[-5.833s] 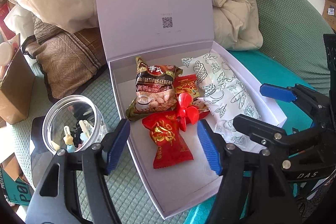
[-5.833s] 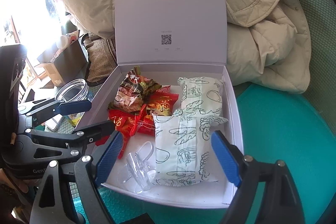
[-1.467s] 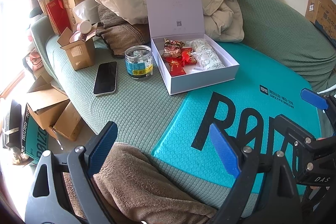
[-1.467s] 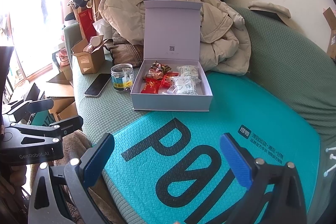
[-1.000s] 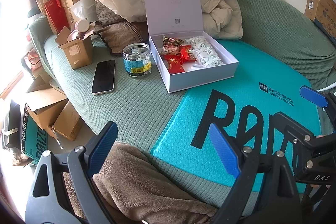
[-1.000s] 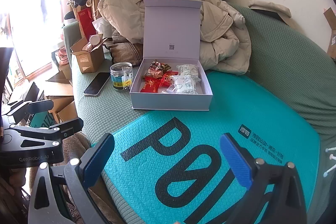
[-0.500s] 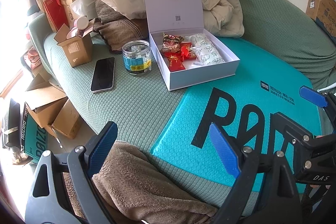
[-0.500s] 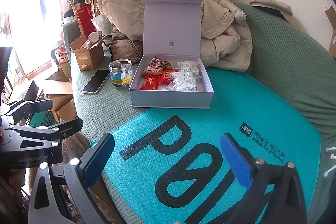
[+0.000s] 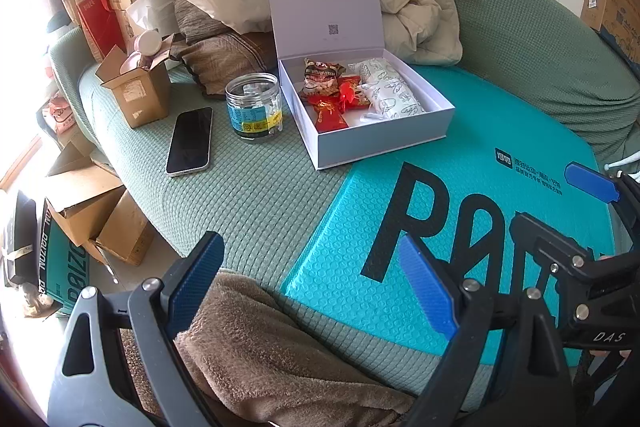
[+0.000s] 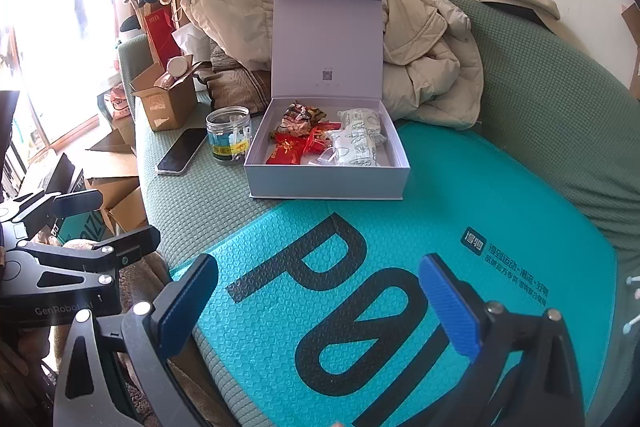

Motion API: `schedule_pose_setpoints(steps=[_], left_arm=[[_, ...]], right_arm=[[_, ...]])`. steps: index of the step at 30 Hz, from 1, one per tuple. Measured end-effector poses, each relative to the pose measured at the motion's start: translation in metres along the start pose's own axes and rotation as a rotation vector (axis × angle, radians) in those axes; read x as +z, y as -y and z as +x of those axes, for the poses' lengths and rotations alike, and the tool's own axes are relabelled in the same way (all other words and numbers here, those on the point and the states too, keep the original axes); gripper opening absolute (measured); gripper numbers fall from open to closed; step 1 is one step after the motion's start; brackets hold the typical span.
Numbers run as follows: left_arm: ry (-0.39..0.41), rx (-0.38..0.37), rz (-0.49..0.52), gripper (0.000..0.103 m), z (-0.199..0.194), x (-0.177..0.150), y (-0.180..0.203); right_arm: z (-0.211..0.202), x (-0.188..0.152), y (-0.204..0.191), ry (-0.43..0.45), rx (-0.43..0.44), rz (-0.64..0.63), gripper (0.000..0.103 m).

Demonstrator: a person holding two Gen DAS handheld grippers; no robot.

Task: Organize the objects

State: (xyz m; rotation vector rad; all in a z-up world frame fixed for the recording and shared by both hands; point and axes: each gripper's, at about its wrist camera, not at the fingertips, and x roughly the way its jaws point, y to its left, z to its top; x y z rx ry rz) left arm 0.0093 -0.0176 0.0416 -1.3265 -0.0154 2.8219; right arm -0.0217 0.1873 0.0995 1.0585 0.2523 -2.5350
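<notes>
We hold the left gripper (image 9: 312,283) and the right gripper (image 10: 320,303) low over the teal foam mat (image 10: 360,267), both with jaws spread wide and nothing between them. Far ahead of both grippers stands the white gift box (image 9: 384,143), lid upright, with a cereal sachet (image 9: 322,75), red candy packets (image 9: 330,109) and a white printed pouch (image 9: 390,93) already inside. To the left of the box, just beside it, stands the clear jar (image 9: 254,107), and further left lies the phone (image 9: 190,141). We judge the packing nearly finished; the lid is probably next. To do it well, we should approach slowly, take the lid edge from above, and keep the other gripper ready on the box wall so it does not slide on the sofa cover (image 9: 248,195)
</notes>
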Motion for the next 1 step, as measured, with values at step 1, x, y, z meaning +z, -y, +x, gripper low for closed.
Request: schedule_pose_setpoints(steps=[1], left_arm=[[-0.003, 0.004, 0.000, 0.089, 0.0010, 0.0002, 0.0006]], right_arm=[[0.0014, -0.0003, 0.0007, -0.002, 0.002, 0.002, 0.101]])
